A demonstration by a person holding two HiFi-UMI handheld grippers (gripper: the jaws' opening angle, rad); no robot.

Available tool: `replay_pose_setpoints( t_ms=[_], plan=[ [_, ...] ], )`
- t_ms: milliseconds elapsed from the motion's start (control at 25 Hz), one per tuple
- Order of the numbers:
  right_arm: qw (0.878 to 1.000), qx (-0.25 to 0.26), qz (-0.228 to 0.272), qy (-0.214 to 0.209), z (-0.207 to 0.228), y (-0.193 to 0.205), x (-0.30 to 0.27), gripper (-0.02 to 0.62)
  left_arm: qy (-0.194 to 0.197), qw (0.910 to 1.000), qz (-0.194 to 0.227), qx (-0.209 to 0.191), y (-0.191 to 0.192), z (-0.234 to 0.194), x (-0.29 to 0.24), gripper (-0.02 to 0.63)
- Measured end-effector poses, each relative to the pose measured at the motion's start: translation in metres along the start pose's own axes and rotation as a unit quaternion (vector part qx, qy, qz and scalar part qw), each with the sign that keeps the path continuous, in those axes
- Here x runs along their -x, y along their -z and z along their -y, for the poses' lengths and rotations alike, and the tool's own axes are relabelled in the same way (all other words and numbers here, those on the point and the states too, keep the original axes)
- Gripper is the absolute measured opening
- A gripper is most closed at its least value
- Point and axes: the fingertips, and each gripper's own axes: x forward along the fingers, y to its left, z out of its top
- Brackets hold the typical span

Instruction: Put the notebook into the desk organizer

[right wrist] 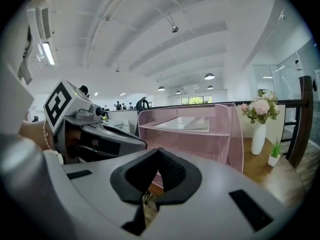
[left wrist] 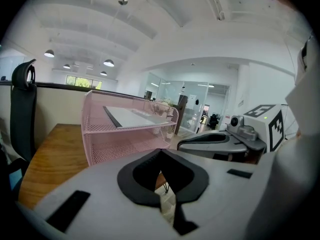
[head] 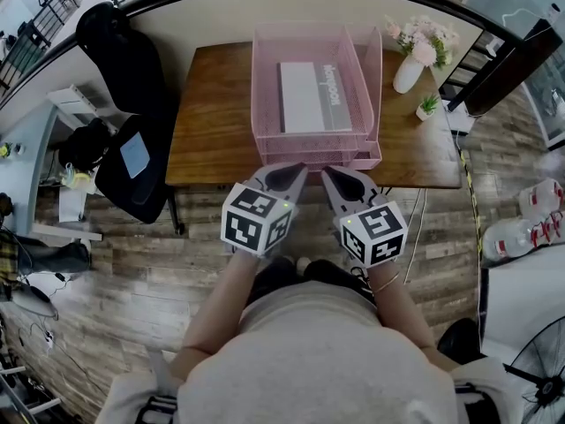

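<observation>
A grey-and-white notebook [head: 309, 96] lies flat in the top tray of the pink mesh desk organizer [head: 265, 113] on the wooden desk [head: 207, 122]. In the left gripper view the notebook [left wrist: 132, 117] rests on the organizer's [left wrist: 105, 139] upper shelf, and in the right gripper view the notebook [right wrist: 187, 123] shows inside the organizer [right wrist: 225, 144]. My left gripper [head: 298, 168] and right gripper [head: 327, 172] hover side by side at the desk's near edge, below the organizer. Both are shut with nothing between their jaws.
A white vase of pink flowers [head: 415, 56] and a small potted plant [head: 427, 106] stand at the desk's right. A black office chair [head: 124, 95] sits left of the desk. A person's body fills the lower part of the head view, over the wooden floor [head: 132, 263].
</observation>
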Motion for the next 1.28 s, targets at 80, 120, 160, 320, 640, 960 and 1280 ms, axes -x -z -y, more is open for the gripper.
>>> replay_pose_setpoints(
  t_ms=[80, 120, 160, 320, 640, 960, 1280],
  plan=[
    [1.0, -0.001, -0.001, 0.004, 0.003, 0.0011, 0.0002, 0.009, 0.0, 1.0, 0.002, 0.003, -0.0009, 0.0001, -0.0011, 0.012],
    [1.0, 0.0, -0.002, 0.005, 0.004, 0.0019, 0.0002, 0.009, 0.0, 1.0, 0.003, 0.004, -0.0009, 0.0, -0.0017, 0.012],
    [1.0, 0.002, -0.002, 0.005, 0.0046, 0.0026, 0.0001, 0.009, -0.001, 1.0, 0.003, 0.004, -0.0006, -0.0003, -0.002, 0.012],
    [1.0, 0.002, -0.002, 0.009, 0.0061, 0.0031, 0.0, 0.009, -0.002, 1.0, 0.003, 0.006, -0.0004, -0.002, -0.0017, 0.012],
    [1.0, 0.001, -0.002, 0.007, 0.0071, 0.0027, -0.0007, 0.009, 0.003, 0.9999, 0.006, 0.013, -0.0019, -0.0002, -0.0039, 0.012],
    [1.0, -0.001, -0.003, 0.008, 0.0073, 0.0037, 0.0004, 0.009, 0.006, 0.9998, 0.006, 0.016, -0.003, 0.0046, -0.0072, 0.012],
    [1.0, 0.001, 0.0, 0.01, 0.0074, 0.0048, 0.0028, 0.009, 0.004, 0.9998, 0.008, 0.017, -0.0025, 0.0057, -0.0067, 0.012]
  ],
)
